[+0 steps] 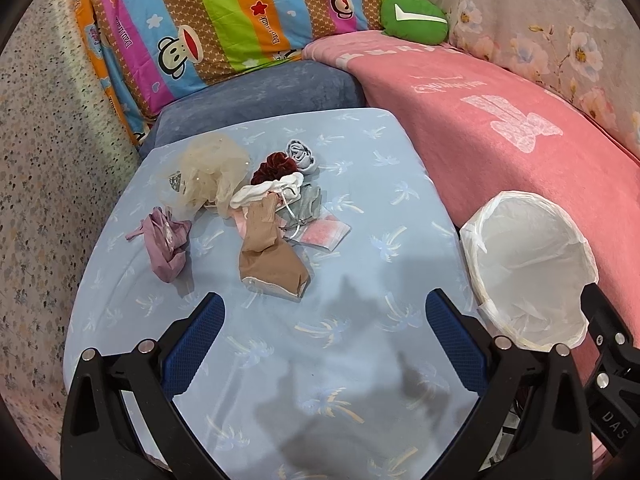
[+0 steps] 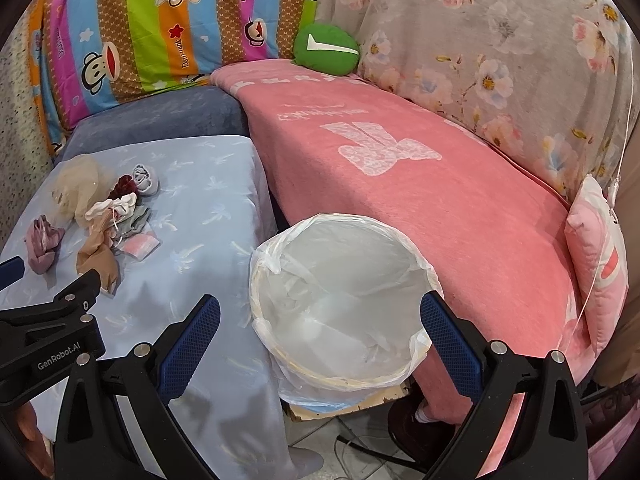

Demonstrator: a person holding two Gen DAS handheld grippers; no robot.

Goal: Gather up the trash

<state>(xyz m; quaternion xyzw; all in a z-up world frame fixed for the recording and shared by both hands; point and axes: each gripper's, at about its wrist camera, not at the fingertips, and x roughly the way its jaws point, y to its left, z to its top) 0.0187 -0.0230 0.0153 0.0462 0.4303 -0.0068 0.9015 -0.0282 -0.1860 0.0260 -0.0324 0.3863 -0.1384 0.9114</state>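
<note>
Left wrist view: left gripper point(image 1: 322, 308), jaws spread wide, nothing between them, hovering over light blue palm-print cover point(image 1: 352, 144). Just ahead of the fingertips, slightly toward the left finger: tan stocking point(image 1: 272, 256), long axis running away from the claw, wider end nearest, narrow end reaching into the pile. Left of the stocking, apart from it: crumpled mauve cloth point(image 1: 166, 240). Farther ahead: cream tulle bundle point(image 1: 208, 174), white fabric point(image 1: 268, 192), dark red scrunchie point(image 1: 274, 168), grey rolled sock point(image 1: 302, 154), grey cloth point(image 1: 306, 206), pink packet point(image 1: 324, 232), all heaped and touching or overlapping, except the sock, contact unclear. Right of the right finger, off the cover's edge: lined bin point(image 1: 528, 272), mouth open and facing up.

Right wrist view: right gripper point(image 2: 320, 316), jaws likewise wide apart, gripping nothing, poised above the lined bin point(image 2: 340, 304), the rim lying between and just beyond the fingertips. White liner folded over the rim. Trash pile far to the left of the left finger. Pink blanket point(image 2: 440, 200) ahead and to the right; green cushion point(image 2: 326, 50) far ahead.
</note>
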